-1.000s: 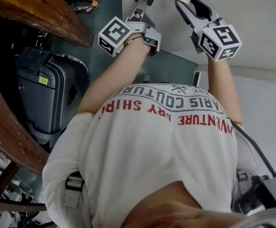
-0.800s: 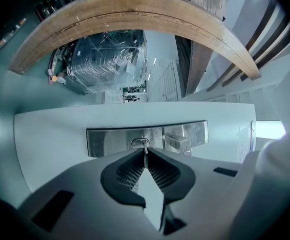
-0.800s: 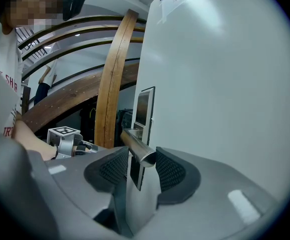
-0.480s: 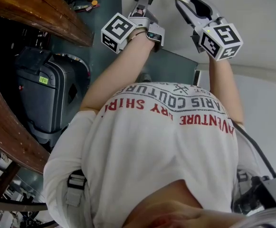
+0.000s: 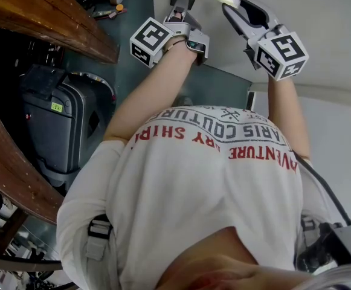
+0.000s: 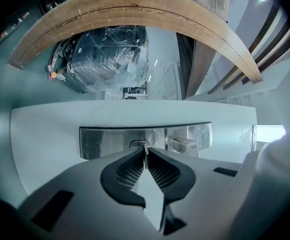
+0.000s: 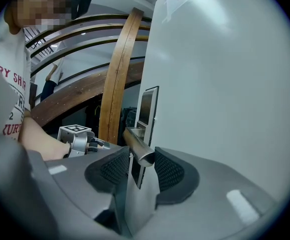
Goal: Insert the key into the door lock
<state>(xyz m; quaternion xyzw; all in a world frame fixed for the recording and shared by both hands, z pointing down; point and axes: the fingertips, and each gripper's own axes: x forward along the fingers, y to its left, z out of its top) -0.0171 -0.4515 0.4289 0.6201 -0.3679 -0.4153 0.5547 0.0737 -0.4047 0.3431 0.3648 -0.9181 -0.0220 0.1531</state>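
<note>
Up at the lock plate (image 6: pixel 105 141), the left tool (image 6: pixel 145 153) is pinched narrow on the key (image 6: pixel 145 159), its tip pointing at the keyhole (image 6: pixel 139 144) dead at 12 o'clock. Whether it has entered is hard to say. Over at 2 o'clock, the right tool (image 7: pixel 137 168) has just been closing its jaws, and the door handle (image 7: pixel 141 151) sits gripped between them. That likely steadies the door for the push.

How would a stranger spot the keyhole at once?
On the white door sits a steel plate. At its middle, beside the jutting handle, is the keyhole: a small flat oval, right where the key points.
</note>
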